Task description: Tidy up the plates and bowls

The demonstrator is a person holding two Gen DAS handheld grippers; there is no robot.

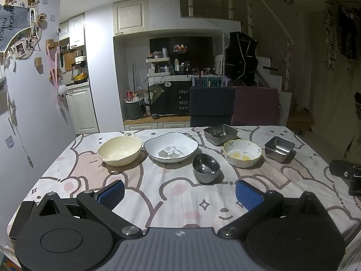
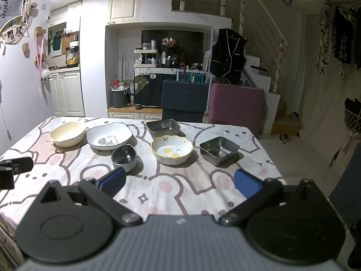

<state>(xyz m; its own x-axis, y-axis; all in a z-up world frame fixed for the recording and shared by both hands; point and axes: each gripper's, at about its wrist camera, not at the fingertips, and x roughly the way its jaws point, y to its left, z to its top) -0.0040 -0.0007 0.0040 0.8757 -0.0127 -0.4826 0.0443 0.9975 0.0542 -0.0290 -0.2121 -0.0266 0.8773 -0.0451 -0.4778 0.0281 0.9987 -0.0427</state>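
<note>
Several dishes stand across the far half of the table. From the left: a cream bowl [image 1: 119, 150] [image 2: 67, 134], a white plate with a dark rim [image 1: 170, 146] [image 2: 109, 135], a round steel bowl [image 1: 205, 167] [image 2: 124, 157], a yellow-rimmed flower bowl [image 1: 242, 153] [image 2: 172, 149], and a small square steel tin [image 1: 279, 148] [image 2: 219, 150]. A larger square steel tin [image 1: 220, 134] [image 2: 163, 127] sits behind. My left gripper [image 1: 179, 193] and right gripper [image 2: 179, 180] hover open over the near tablecloth, with nothing between the blue pads.
A cartoon-print tablecloth [image 1: 158, 194] covers the table. A navy chair [image 1: 212, 106] and a maroon chair [image 1: 256, 105] stand at the far edge. The other gripper's black body shows at the right edge [image 1: 347, 171] and the left edge [image 2: 13, 169].
</note>
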